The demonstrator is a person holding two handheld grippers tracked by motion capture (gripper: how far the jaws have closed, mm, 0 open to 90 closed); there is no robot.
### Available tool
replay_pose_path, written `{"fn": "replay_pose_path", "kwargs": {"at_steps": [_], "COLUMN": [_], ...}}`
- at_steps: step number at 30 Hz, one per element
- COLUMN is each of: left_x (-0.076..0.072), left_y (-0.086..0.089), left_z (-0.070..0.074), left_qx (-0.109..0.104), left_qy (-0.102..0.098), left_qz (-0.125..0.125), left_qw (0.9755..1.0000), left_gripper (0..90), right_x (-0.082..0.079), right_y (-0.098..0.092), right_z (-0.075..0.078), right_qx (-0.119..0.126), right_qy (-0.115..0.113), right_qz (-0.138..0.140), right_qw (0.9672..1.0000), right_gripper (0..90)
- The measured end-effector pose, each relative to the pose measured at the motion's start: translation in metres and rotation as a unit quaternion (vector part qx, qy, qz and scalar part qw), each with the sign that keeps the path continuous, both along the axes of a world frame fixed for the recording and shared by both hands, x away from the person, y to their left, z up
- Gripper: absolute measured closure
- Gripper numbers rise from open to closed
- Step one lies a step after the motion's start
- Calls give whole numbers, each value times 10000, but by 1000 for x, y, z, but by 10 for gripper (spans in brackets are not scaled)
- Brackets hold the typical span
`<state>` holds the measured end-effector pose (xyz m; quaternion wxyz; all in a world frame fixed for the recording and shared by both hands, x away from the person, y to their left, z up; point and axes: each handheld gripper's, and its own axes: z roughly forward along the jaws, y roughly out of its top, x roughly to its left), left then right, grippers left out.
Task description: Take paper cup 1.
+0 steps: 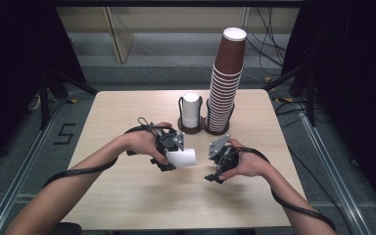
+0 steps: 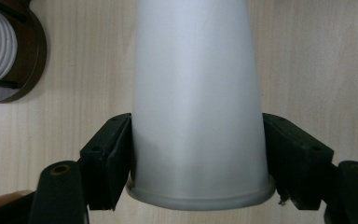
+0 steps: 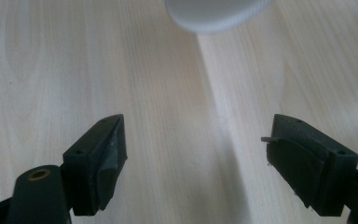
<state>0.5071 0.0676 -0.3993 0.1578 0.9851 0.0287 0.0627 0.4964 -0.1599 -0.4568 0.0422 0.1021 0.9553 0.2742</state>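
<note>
- High view: left gripper (image 1: 176, 155) sits just left of frame centre, carried by the person's left hand (image 1: 144, 144). It holds a white paper cup (image 1: 181, 157) lying sideways, closed end pointing toward the right of the frame.
- Left gripper view: the white paper cup (image 2: 198, 100) runs up the middle of the frame, rolled rim at the bottom. Both black jaws press on its sides just above the rim; grip is firm, cup clamped between the pads.
- The cup is clear of the table (image 1: 127, 196) as far as the high view shows; I cannot tell whether its underside touches the wood.
- Right gripper (image 1: 214, 166) is just right of frame centre in the high view, in the right hand (image 1: 247, 165), near the held cup but apart from it, with a gap of bare wood between.
- Right gripper view: jaws stand well apart at lower left and lower right, with bare table between them and nothing gripped. A blurred round white cup end (image 3: 214, 11) is at the top edge of the frame.
- Upper centre of the high view: a dark two-ring holder (image 1: 196, 128) at the far table edge. Its left ring carries a short white cup stack (image 1: 192, 110); its right ring carries a tall stack of brown cups (image 1: 225, 83) with white rims, leaning slightly right.
- Left gripper view, upper left corner: part of the holder base (image 2: 30, 56) and ribbed white rims.
- Black cables (image 1: 78, 171) trail from both grippers toward the bottom of the frame.
</note>
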Motion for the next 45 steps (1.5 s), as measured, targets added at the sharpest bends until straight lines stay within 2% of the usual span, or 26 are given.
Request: {"fn": "replay_pose_path", "kwargs": {"at_steps": [5,9,10,11,15,16,17,21,24,25,26,28,30,31,33,36,37,38,39,42,43,44,45], "left_x": [-1,-2,-3,-3,-3,-4,-3,-5,-5,-7,-7,-6,-6,-7,-4,-5,-5,-1,-1,-2,-3,-7,-8], "left_y": [-5,-9,-10,-11,-12,-12,-13,-13,-13,-14,-14,-14,-14,-14,-14,-15,-15,-16,-16,-17,-16,-16,-16], "left_z": [-3,-4,-4,-5,-6,-6,-6,-8,-8,-10,-9,-9,-9,-9,-6,-7,-7,-6,-5,-6,-6,-8,-9], "left_qx": [120,179,179,184,194,212,225,138,183,-2,89,113,59,-18,201,148,144,261,273,276,257,85,47], "left_qy": [59,94,94,100,97,129,117,166,131,206,196,163,156,194,87,95,180,115,114,118,91,127,141], "left_qz": [-102,-180,-180,-199,-219,-216,-230,-168,-232,-79,-144,-186,-160,-104,-293,-287,-312,-633,-655,-667,-562,-259,-249], "left_qw": [9999,9996,9996,9996,9995,9995,9994,9996,9995,9998,9997,9996,9997,9998,9993,9994,9992,9976,9974,9973,9980,9995,9996], "left_gripper": [282,282,282,282,282,282,282,282,282,283,282,282,283,283,283,283,283,283,283,283,284,284,284], "right_x": [0,1,2,0,1,-3,-3,0,-1,0,-1,-1,-2,-1,0,0,1,-2,-2,-5,-4,-5,-3], "right_y": [12,19,22,26,32,35,35,41,44,45,45,46,47,48,49,48,49,48,49,50,50,50,49], "right_z": [8,13,15,17,18,19,19,19,19,19,18,18,17,17,16,16,16,16,15,14,13,13,13], "right_qx": [72,103,113,120,158,170,170,230,252,241,216,204,212,224,244,287,282,264,309,405,401,353,265], "right_qy": [-222,-295,-391,-288,-361,-247,-247,-433,-424,-453,-438,-353,-369,-424,-439,-510,-461,-342,-358,-227,-280,-342,-452], "right_qz": [253,382,470,395,528,348,348,600,573,632,606,632,578,665,708,667,725,530,581,411,504,484,676], "right_qw": [9994,9988,9981,9987,9978,9989,9989,9970,9971,9967,9970,9972,9974,9966,9962,9961,9959,9977,9972,9981,9975,9976,9963], "right_gripper": [199,198,198,198,198,201,201,210,219,221,223,225,232,236,248,267,280,288,300,316,320,322,325]}}
